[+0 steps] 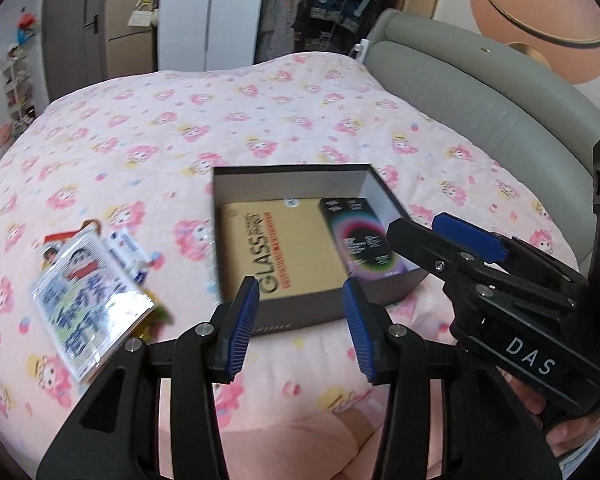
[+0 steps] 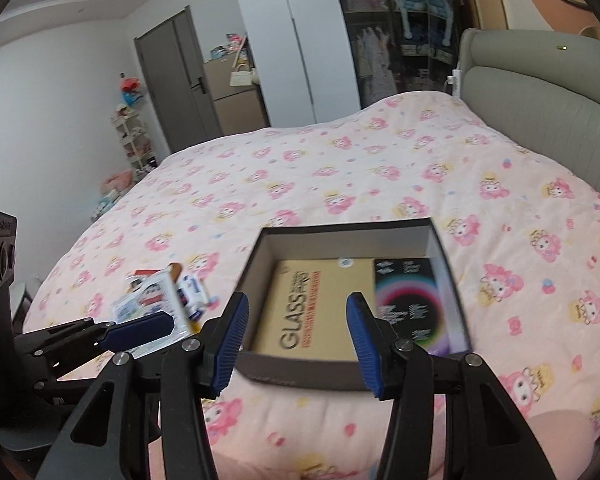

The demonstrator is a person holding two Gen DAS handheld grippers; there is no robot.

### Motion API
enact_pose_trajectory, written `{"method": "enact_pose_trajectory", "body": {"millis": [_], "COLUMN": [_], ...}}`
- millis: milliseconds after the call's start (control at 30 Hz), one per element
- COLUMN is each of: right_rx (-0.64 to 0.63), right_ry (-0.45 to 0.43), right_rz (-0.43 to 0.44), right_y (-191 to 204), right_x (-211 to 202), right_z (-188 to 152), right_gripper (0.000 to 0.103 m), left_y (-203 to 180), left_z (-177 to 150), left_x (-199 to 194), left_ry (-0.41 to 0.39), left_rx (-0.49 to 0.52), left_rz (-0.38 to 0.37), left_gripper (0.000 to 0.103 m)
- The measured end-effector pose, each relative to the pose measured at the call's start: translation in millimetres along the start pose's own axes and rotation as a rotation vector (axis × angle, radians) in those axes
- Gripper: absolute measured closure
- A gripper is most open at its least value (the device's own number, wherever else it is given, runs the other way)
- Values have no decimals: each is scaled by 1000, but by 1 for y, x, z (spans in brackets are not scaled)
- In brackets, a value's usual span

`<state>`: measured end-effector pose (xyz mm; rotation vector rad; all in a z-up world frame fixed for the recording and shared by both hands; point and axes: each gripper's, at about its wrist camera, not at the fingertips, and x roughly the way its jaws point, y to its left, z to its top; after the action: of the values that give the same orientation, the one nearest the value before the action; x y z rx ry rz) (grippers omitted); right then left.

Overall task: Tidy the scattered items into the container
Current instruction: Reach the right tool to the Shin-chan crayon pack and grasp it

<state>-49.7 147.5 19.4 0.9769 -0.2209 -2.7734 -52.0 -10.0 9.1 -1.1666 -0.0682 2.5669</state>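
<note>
A dark open-topped box is sitting on the pink cartoon-print bedspread, its pale inner walls showing. Two flat packages are lying side by side on its floor: a tan one printed with "GLASS" in dark letters and a red line of text, and to its right a black one with a glowing ring of pink, green and purple. They are filling most of the box floor and appear to be touching along their long edges.

To the left of the box, apart from it, a loose heap of items is lying on the bedspread: a glossy clear-wrapped booklet with a cartoon boy and large blue characters is resting on top, tilted, with a small white-and-blue packet just behind it and more bits peeking out beneath, too blurred to name.

The left gripper is hovering over the near wall of the box with its blue-padded fingers spread and nothing between them. The right gripper is likewise hanging over the box's near edge, spread wide and empty. A grey padded headboard is rising behind on the right.
</note>
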Motion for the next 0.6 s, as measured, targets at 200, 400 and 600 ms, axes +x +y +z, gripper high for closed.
{"method": "enact_pose_trajectory", "body": {"millis": [200, 400, 600], "right_rx": [-53, -115, -196], "right_ry": [35, 65, 95], "right_rz": [42, 100, 146], "right_y": [35, 81, 129], "right_x": [10, 31, 62], "right_z": [-13, -19, -22], "right_gripper": [56, 56, 56], "left_y": [37, 84, 133], "left_z": [-17, -36, -55], "left_x": [-11, -26, -30], "left_ry": [-2, -9, -17], "left_rx": [-52, -145, -264], "left_rz": [55, 120, 201], "left_gripper": [59, 58, 58]}}
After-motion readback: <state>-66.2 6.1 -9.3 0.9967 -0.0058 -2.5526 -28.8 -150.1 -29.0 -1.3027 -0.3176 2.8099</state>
